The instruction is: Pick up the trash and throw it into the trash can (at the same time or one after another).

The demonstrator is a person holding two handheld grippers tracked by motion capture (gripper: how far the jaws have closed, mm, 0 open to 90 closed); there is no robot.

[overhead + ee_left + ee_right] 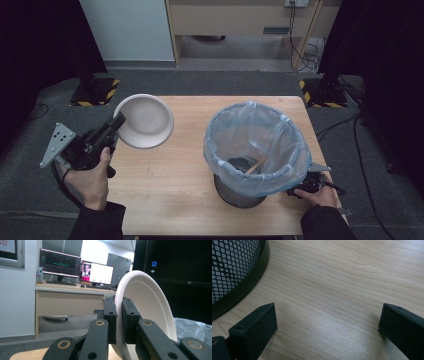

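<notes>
- left claw [119, 121] is clamped on the rim of a white plate [144, 121] — both pads pinch the edge, which you can see up close in the left gripper view [119, 322], where the plate [147, 305] stands nearly on edge between the jaws
- plate is up off the desk [170, 180], over its back-left part, tilted w/ the hollow side facing up and toward the bin
- gripping by the rim prob makes sense bc it's a thin, shallow thing — no other spot a two-jaw claw can bite, and it leaves the dish free to tip
- my guess is it's headed for the trash bin [255, 145], a black mesh can lined w/ a pale blue plastic bag, standing on the right half of the desk, well apart from the plate
- bin already has some dark stuff at the bottom and a wooden stick [256, 165], can't tell more than that
- right claw [303, 190] sits low just beside the bin's base, jaws spread wide w/ nothing between them — in the right gripper view [327, 320] there's bare wood and the mesh wall [234, 267] off to one side; looks parked there, maybe ready to steady the bin
- plate itself: round, matte off-white, raised lip, looks like foam or paper pulp, clean as far as I can see — light and a bit bendy I'd guess, so a hard pinch could dent the rim
</notes>
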